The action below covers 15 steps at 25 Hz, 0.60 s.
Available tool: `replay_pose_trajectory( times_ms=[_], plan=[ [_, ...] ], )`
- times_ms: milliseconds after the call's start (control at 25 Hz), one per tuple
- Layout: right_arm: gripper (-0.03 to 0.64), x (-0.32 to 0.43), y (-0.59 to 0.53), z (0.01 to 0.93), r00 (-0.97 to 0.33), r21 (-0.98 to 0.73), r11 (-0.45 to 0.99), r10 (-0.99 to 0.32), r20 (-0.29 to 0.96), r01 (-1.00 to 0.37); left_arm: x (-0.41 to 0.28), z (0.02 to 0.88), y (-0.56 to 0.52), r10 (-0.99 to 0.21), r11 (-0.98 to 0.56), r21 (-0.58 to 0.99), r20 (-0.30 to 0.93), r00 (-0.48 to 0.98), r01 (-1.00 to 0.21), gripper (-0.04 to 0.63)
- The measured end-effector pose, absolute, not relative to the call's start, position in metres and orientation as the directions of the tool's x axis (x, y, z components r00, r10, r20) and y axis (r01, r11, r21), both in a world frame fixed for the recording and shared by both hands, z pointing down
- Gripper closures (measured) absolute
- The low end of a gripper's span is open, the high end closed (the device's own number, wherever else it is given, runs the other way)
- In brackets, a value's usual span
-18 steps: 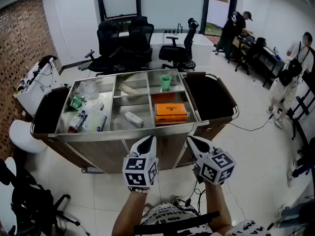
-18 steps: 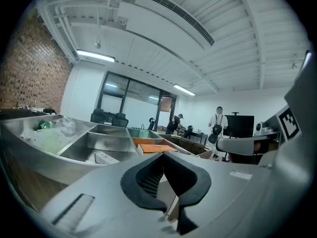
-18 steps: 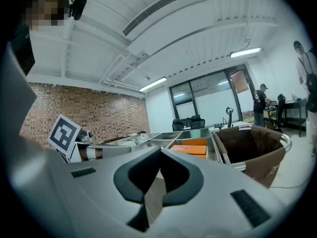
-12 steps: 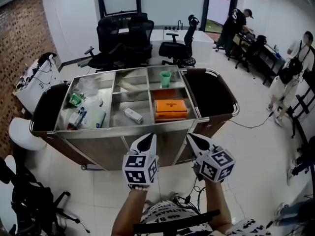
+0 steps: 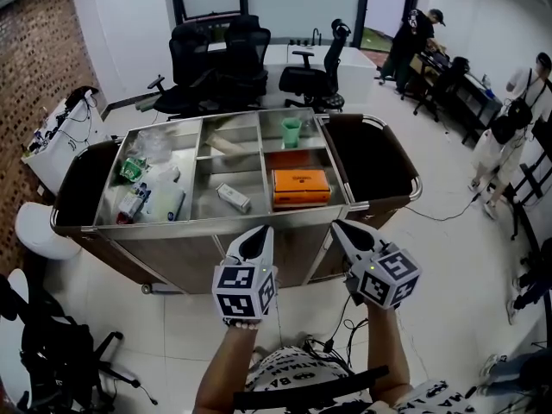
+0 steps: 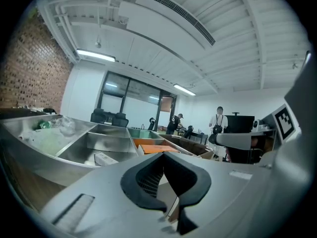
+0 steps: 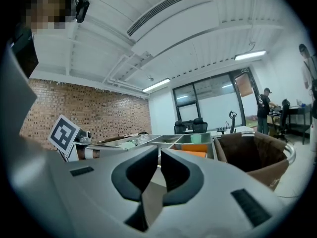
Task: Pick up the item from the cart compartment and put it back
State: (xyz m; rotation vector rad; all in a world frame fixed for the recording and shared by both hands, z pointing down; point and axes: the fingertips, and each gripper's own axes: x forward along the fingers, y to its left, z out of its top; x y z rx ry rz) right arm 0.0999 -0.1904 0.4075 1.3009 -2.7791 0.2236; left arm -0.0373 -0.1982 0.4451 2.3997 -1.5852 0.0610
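Steel cart (image 5: 172, 227) edge faces left hand-held gripper (image 5: 262, 231) and right hand-held gripper (image 5: 339, 227), both closed, empty.

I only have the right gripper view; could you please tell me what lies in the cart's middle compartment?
Observer: A small white box lies in its front section.
Operator: Thank you. Are the left gripper's fingers open?
Observer: No, the left gripper has its fingers together, with nothing between them.
Operator: Is either gripper over the cart yet?
Observer: No, the head view shows it and the right gripper short of the cart, before its near rim.
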Motion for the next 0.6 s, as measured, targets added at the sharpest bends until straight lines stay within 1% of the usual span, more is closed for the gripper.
replay_pose_trajectory(
  times_ms=[40,80,160,200,280,320,400,440,480,600],
  plan=[
    [0.585,0.102,-0.195,0.404,-0.647,-0.092,0.641,-0.753,0.121,-0.762,-0.038,0.444,-0.200,-0.898,-0.368,0.194,0.177,0.402,-0.909,0.594],
    [0.564,0.102,-0.201,0.400,-0.659,-0.078,0.655,-0.741,0.127,-0.752,-0.039,0.444,-0.202,-0.899,-0.368,0.194,0.176,0.401,-0.909,0.594],
    [0.454,0.100,-0.213,0.389,-0.695,-0.036,0.699,-0.703,0.151,-0.714,-0.041,0.442,-0.208,-0.899,-0.368,0.192,0.175,0.401,-0.910,0.594],
    [0.416,0.097,-0.218,0.383,-0.716,-0.012,0.724,-0.678,0.166,-0.689,-0.042,0.441,-0.212,-0.899,-0.369,0.191,0.174,0.401,-0.910,0.594],
    [0.302,0.090,-0.231,0.373,-0.752,0.038,0.774,-0.624,0.211,-0.632,-0.044,0.439,-0.220,-0.900,-0.369,0.190,0.171,0.401,-0.910,0.594],
    [0.271,0.085,-0.237,0.371,-0.764,0.069,0.797,-0.597,0.244,-0.600,-0.045,0.438,-0.224,-0.901,-0.369,0.190,0.169,0.400,-0.910,0.594],
    [0.223,0.076,-0.251,0.371,-0.768,0.139,0.833,-0.548,0.330,-0.535,-0.046,0.435,-0.232,-0.900,-0.370,0.193,0.169,0.402,-0.909,0.594],
    [0.221,0.073,-0.257,0.373,-0.762,0.171,0.848,-0.526,0.378,-0.501,-0.045,0.434,-0.236,-0.898,-0.373,0.194,0.172,0.405,-0.907,0.594],
    [0.195,0.070,-0.264,0.375,-0.753,0.196,0.863,-0.503,0.424,-0.466,-0.044,0.433,-0.240,-0.895,-0.375,0.195,0.179,0.409,-0.906,0.594],
    [0.191,0.062,-0.282,0.384,-0.719,0.229,0.901,-0.432,0.545,-0.368,-0.044,0.427,-0.252,-0.891,-0.373,0.196,0.198,0.409,-0.907,0.594]
  ],
)
